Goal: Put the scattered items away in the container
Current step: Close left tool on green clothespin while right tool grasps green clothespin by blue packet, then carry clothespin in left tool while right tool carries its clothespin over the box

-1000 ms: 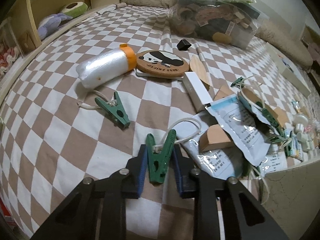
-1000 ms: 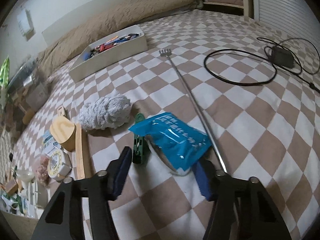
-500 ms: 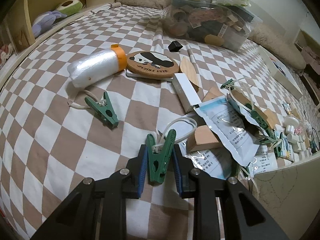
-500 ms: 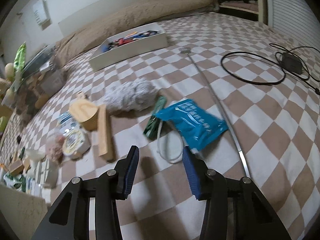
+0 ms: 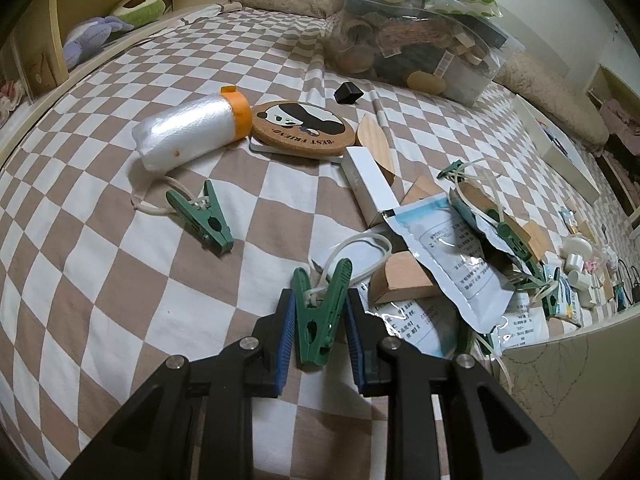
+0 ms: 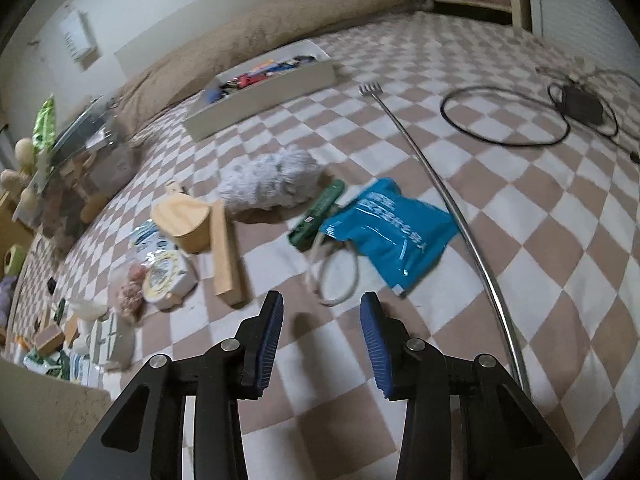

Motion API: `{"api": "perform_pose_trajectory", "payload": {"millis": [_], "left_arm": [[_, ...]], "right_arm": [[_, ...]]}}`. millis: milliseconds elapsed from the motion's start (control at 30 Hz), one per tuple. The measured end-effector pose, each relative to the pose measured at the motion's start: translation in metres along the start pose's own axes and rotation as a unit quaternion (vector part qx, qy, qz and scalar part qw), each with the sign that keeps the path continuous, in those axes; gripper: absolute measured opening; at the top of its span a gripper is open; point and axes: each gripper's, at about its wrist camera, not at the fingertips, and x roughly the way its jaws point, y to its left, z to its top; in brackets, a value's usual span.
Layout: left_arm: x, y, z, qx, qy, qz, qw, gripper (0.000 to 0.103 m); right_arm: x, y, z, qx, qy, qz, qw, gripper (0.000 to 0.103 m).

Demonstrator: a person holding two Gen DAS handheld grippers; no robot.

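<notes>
**Gripping a green clip while the right gripper stands empty over the bed**

Clamping the nearest green clothes peg [image 5: 320, 320], the left gripper [image 5: 320, 326] holds it by its blue pads, low over the checked bedspread [image 5: 100, 280] near the bed's front edge. The right gripper [image 6: 320, 340] carries nothing; its jaws are closing on air above bare cloth. Just beyond it lie a white cord loop [image 6: 340, 276], a second green clip [image 6: 316, 216] and a blue pouch [image 6: 388, 228]. Farther off, by the long pillow, sits the open white tray [image 6: 264, 92]; a clear plastic bin [image 5: 432, 40] stands at the far side in the left view. Judged step: carrying the peg. Next, it must travel to a container and be released inside; which one is meant cannot be told.
</notes>
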Motion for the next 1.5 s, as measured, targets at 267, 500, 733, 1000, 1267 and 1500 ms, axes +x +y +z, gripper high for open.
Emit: {"api": "perform_pose_trajectory", "payload": {"millis": [267,500,733,1000,1267,1500], "left_arm": [[0.0,-0.001,0.0,0.002,0.0,0.002,1.0,0.024],[-0.002,-0.001,-0.001,-0.001,-0.002,-0.003,1.0,0.024],[-0.009,-0.006,0.0,-0.001,-0.013,-0.023,0.9997,0.024],[-0.027,0.007,0.001,-0.037,-0.044,-0.047,0.9972,0.024],[-0.062,0.002,-0.004,-0.042,-0.111,-0.044,0.992,0.024],[-0.085,-0.015,-0.015,-0.021,-0.142,-0.064,0.9876,0.024]], "right_arm": [[0.026,0.008,0.018,-0.035,0.006,-0.04,0.999,0.041],[0.023,0.009,0.016,-0.047,0.0,-0.022,0.999,0.025],[0.005,0.006,0.006,-0.013,-0.003,0.045,0.999,0.023],[-0.025,0.007,-0.001,0.019,-0.028,0.099,0.994,0.023],[-0.053,-0.002,-0.007,0.054,-0.051,0.152,0.986,0.023],[-0.083,0.002,-0.023,0.055,-0.069,0.192,0.977,0.023]]}}
